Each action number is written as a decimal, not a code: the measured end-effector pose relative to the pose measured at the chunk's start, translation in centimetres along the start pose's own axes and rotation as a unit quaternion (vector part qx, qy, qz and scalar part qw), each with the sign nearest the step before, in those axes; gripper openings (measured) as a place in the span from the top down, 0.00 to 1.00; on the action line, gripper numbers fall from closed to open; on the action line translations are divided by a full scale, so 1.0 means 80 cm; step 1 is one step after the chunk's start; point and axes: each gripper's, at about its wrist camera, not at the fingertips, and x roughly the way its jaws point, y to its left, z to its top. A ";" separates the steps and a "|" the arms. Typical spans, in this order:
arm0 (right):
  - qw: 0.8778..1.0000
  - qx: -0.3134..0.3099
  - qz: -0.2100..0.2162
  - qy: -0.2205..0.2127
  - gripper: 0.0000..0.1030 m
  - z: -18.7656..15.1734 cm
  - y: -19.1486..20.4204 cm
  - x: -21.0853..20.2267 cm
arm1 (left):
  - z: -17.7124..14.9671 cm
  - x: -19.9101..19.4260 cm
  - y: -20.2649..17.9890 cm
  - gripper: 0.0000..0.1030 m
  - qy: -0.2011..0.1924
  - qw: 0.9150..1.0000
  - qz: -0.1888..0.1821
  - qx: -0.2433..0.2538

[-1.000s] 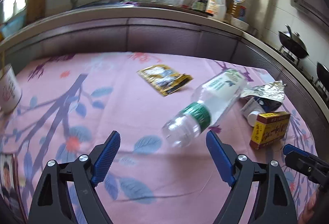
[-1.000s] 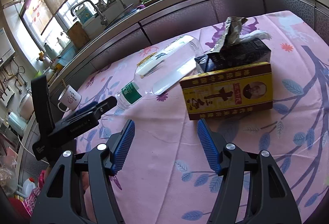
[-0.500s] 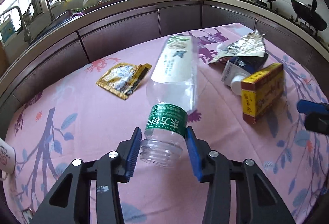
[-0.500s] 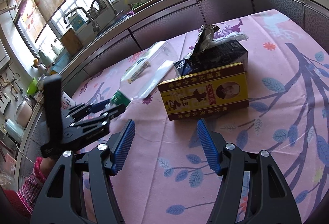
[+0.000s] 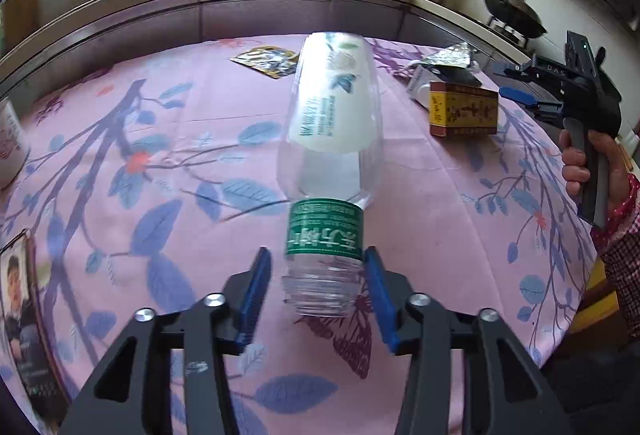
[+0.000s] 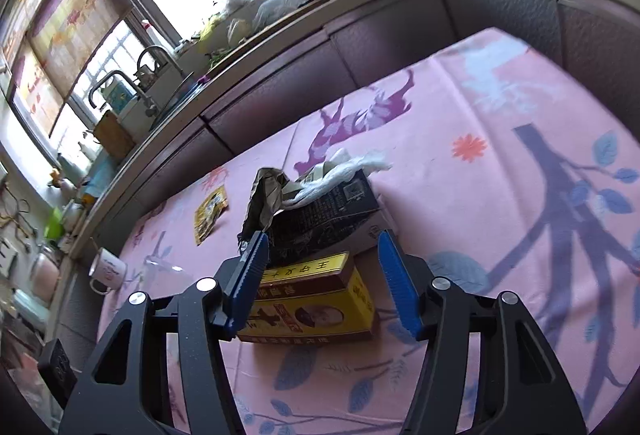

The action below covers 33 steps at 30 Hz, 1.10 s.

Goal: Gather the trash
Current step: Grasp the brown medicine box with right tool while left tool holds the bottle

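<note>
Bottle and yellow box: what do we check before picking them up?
1. Bottle between the left gripper jaws: ok.
2. Left grip firm: not ok; the jaws have just been opening, and there is a gap at one pad.
3. Yellow box between the right gripper jaws: ok.
4. Right grip firm: not ok; the jaws have just been closing, and one pad is apart from the box.
5. Dark carton behind the box clear of the pads: cannot tell.

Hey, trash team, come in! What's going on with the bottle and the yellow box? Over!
Left gripper open around bottle, jaws just reopened. Right gripper open, closing astride yellow box. Nothing blocking.
</note>
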 end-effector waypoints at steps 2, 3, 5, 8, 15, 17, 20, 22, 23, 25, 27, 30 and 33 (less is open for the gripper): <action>1.000 0.003 0.018 0.023 0.52 -0.009 0.003 0.007 | 0.005 -0.011 0.001 0.19 -0.022 1.000 0.011 -0.006; 0.999 -0.007 0.032 0.037 0.54 -0.021 0.011 0.007 | 0.010 -0.016 0.000 0.19 -0.034 0.999 0.015 -0.005; 0.996 -0.039 0.060 0.056 0.54 -0.050 0.035 -0.003 | 0.021 -0.017 -0.004 0.17 -0.040 0.999 0.017 -0.001; 0.989 -0.090 0.088 0.081 0.54 -0.089 0.067 -0.020 | 0.036 -0.007 -0.009 0.12 -0.039 0.999 0.025 0.004; 0.990 -0.119 0.058 0.046 0.54 -0.104 0.072 -0.051 | 0.051 0.026 -0.022 0.12 -0.013 0.999 0.030 0.007; 0.990 -0.128 0.044 0.042 0.54 -0.103 0.070 -0.051 | 0.053 0.034 -0.023 0.12 -0.004 0.999 0.037 0.004; 0.988 -0.139 0.045 0.054 0.53 -0.104 0.067 -0.047 | 0.053 0.040 -0.019 0.16 0.002 0.999 0.041 -0.002; 0.983 -0.168 0.039 0.063 0.41 -0.112 0.077 -0.038 | 0.054 0.046 -0.016 0.21 0.012 0.999 0.036 -0.007; 0.980 -0.188 0.032 0.064 0.37 -0.117 0.083 -0.035 | 0.054 0.047 -0.014 0.24 0.015 0.999 0.028 -0.013; 0.963 -0.261 0.009 0.072 0.28 -0.133 0.101 -0.021 | 0.055 0.049 -0.012 0.33 0.018 0.999 0.013 -0.024; 0.943 -0.322 -0.014 0.082 0.23 -0.148 0.116 -0.005 | 0.056 0.050 -0.011 0.39 0.019 0.999 0.009 -0.025; 0.927 -0.363 -0.025 0.094 0.22 -0.156 0.122 0.019 | 0.053 0.047 -0.010 0.40 0.015 0.999 0.007 -0.032; 0.926 -0.363 -0.007 0.104 0.29 -0.157 0.123 0.026 | 0.050 0.038 -0.005 0.40 0.011 0.999 -0.007 -0.046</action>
